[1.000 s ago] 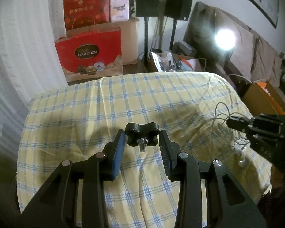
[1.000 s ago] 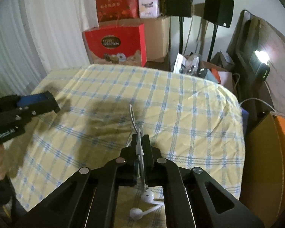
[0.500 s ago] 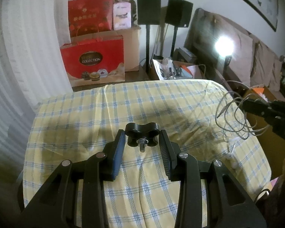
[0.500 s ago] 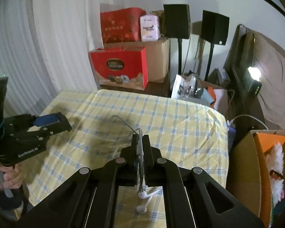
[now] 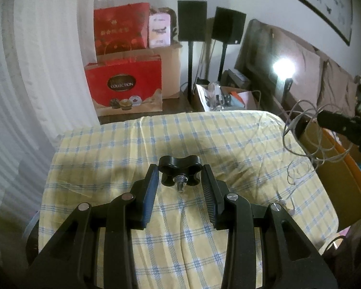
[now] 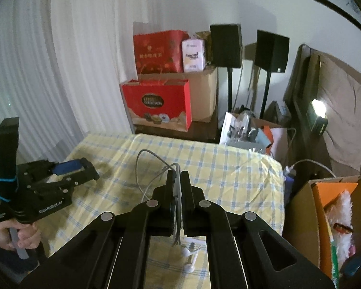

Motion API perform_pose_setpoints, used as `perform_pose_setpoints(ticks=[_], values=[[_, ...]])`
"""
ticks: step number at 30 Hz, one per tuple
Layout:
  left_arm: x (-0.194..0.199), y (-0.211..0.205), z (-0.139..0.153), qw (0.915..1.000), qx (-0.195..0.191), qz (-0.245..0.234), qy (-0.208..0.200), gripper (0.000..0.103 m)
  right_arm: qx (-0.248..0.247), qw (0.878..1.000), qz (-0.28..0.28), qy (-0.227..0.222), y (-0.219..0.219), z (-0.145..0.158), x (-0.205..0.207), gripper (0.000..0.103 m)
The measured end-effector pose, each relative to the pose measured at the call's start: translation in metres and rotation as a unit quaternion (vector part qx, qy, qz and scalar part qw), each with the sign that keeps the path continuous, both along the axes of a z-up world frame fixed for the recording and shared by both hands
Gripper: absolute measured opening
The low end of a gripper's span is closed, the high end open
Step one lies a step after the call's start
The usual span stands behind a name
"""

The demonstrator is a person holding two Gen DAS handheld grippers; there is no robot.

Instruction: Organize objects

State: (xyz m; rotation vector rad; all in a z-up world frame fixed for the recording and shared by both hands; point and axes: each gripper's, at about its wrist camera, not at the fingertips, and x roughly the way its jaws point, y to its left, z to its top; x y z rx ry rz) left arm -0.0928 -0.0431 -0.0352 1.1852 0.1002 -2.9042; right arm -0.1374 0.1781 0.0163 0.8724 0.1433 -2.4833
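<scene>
My left gripper [image 5: 179, 169] is shut on a black lobed knob [image 5: 179, 165] whose bolt points back at the camera, held above the yellow-and-blue checked tablecloth [image 5: 204, 134]. In the right wrist view the left gripper [image 6: 89, 171] hangs over the cloth's left side, with a hand [image 6: 14, 236] on its grip. My right gripper [image 6: 178, 174] is shut on a white earphone cable [image 6: 146, 155]. The cable's loops rise in front of the fingers and its earbuds [image 6: 187, 252] dangle below. From the left wrist view, the right gripper [image 5: 325, 119] is at the far right with the cable [image 5: 300, 142] hanging in loops.
Beyond the table's far edge stand red gift bags [image 5: 125, 89], a cardboard box [image 6: 204, 96] and two black speakers on stands [image 5: 192, 21]. An open box of clutter [image 5: 223, 96] and a bright lamp [image 5: 282, 68] are at the back right. A cardboard box [image 6: 308, 212] stands right of the table.
Both grippers have risen and pulled back from the table. The right one has lifted the earphone cable off the cloth, and its loops now hang in the air. The knob stays held.
</scene>
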Motion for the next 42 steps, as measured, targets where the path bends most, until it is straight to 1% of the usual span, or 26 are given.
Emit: perform_pose_setpoints(ticks=[8,12,15,17,19,22,24,26,27,29,30,31,33,35,37,38,39,40,42], values=[[0.012,-0.003,0.016,0.9999,0.003,0.004,0.015,0.034,-0.014,0.999,0.003,0.039,0.000,0.038,0.020,0.003],[0.018,-0.001,0.023,0.9997,-0.002,0.006,0.022,0.034,-0.018,0.999,0.005,0.046,-0.001,0.048,0.024,0.003],[0.021,-0.001,0.027,0.9996,-0.002,0.008,0.026,0.034,-0.007,0.999,0.008,0.044,-0.002,0.048,0.026,0.004],[0.022,-0.002,0.029,0.9996,-0.003,0.009,0.027,0.034,0.002,1.000,0.013,0.026,-0.003,0.037,0.024,0.004],[0.023,-0.002,0.028,0.9996,-0.003,0.008,0.028,0.034,0.017,1.000,0.018,0.002,-0.004,0.016,0.023,0.005],[0.021,-0.003,0.025,0.9997,-0.003,0.008,0.025,0.034,0.043,0.998,0.015,-0.043,-0.003,-0.028,0.019,0.005],[0.019,-0.003,0.021,0.9997,-0.004,0.009,0.021,0.034,0.052,0.996,0.010,-0.073,0.000,-0.058,0.015,0.007],[0.016,-0.003,0.018,0.9998,-0.008,0.009,0.018,0.034,0.062,0.993,0.009,-0.102,0.005,-0.081,0.012,0.009],[0.015,-0.002,0.016,0.9998,-0.011,0.010,0.016,0.034,0.062,0.993,0.008,-0.104,0.008,-0.085,0.012,0.009],[0.013,-0.003,0.010,0.9997,-0.020,0.012,0.012,0.034,0.055,0.994,0.009,-0.095,0.016,-0.085,0.014,0.027],[0.010,-0.002,0.005,0.9995,-0.026,0.016,0.008,0.034,0.055,0.994,0.010,-0.092,0.019,-0.083,0.014,0.045],[0.007,-0.002,0.000,0.9993,-0.032,0.020,0.003,0.034,0.058,0.994,0.008,-0.087,0.021,-0.081,0.015,0.056],[0.002,-0.003,-0.011,0.9991,-0.034,0.022,-0.011,0.034,0.071,0.994,0.008,-0.078,0.022,-0.075,0.017,0.059],[-0.002,-0.004,-0.020,0.9991,-0.028,0.018,-0.024,0.034,0.082,0.993,0.014,-0.087,0.023,-0.073,0.016,0.066],[-0.005,-0.003,-0.028,0.9988,-0.032,0.015,-0.034,0.034,0.079,0.992,0.016,-0.097,0.027,-0.074,0.016,0.075],[-0.006,-0.003,-0.032,0.9986,-0.033,0.012,-0.040,0.034,0.075,0.992,0.013,-0.101,0.030,-0.074,0.017,0.077],[-0.009,-0.003,-0.037,0.9984,-0.031,0.010,-0.047,0.034,0.071,0.992,0.007,-0.105,0.033,-0.075,0.018,0.083],[-0.010,-0.004,-0.041,0.9982,-0.029,0.010,-0.052,0.034,0.068,0.992,0.000,-0.109,0.036,-0.076,0.019,0.084],[-0.013,-0.007,-0.049,0.9977,-0.017,0.008,-0.065,0.034,0.063,0.992,-0.015,-0.112,0.040,-0.080,0.025,0.085]])
